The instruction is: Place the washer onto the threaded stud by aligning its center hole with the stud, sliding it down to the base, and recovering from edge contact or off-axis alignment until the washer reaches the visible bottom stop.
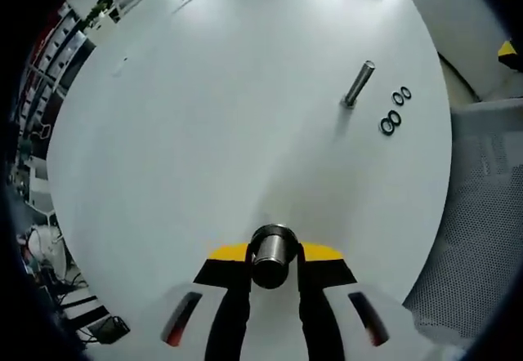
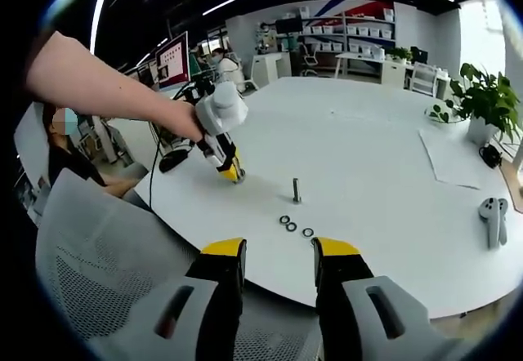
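A metal cylinder is clamped in the left gripper. The right gripper is held apart, empty. No washer has been picked yet; one must be taken and centred over the stud.

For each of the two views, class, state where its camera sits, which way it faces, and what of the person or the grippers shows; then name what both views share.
Left gripper view: rides on the left gripper, low over the white table, facing the stud and washers; its fingers clamp a metal cylinder.
Right gripper view: rides on the right gripper off the table's edge, facing across it; its fingers are apart, and a hand holds the left gripper.
Shared: table, stud, washers.
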### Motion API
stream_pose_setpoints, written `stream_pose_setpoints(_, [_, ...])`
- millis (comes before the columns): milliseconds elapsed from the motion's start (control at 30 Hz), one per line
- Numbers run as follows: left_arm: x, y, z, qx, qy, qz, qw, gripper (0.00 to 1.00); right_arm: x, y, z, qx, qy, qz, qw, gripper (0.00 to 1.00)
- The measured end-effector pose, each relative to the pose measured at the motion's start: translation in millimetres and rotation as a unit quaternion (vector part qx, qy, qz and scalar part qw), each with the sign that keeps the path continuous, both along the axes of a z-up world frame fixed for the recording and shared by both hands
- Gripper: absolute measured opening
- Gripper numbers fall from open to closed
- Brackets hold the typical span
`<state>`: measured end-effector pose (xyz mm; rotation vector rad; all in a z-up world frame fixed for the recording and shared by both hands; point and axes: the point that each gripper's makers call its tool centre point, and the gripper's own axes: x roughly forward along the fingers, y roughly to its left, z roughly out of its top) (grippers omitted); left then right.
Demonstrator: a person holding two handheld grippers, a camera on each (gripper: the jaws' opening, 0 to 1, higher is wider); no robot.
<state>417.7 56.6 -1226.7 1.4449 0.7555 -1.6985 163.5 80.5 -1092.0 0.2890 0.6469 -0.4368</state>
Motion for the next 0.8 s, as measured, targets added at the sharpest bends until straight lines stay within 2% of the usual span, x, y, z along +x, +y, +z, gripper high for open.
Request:
stream_pose_setpoints(267, [3.9,1,-3.4,-0.016,0.026,0.032,0.9990,0.21,1,2,-0.4,0.001,0.003,0.003,1.0000,0.36])
stream_pose_setpoints(467, [9.0,3,-4.3,-0.030,0.014,0.032,0.9989,0.24,1,1,-3.1,0.003,0.007,0.005,1.0000,0.35])
stream_pose_setpoints(633, [6.7,9,0.2,-0.044,0.020,0.052,0.9975,0.25,1,4,-1.3,0.004,0.008,0.011,0.9999,0.34])
stream_pose_setpoints(700, [7.4,10,5.5,-0.054,0.019,0.056,0.9968,0.25,2,4,-3.2,0.008,0.007,0.012,0.9999,0.34])
stream_pose_setpoints(800, [4.2,15,24.1,-0.076,0.027,0.080,0.9935,0.25,3,4,-3.2,0.009,0.003,0.011,0.9999,0.34])
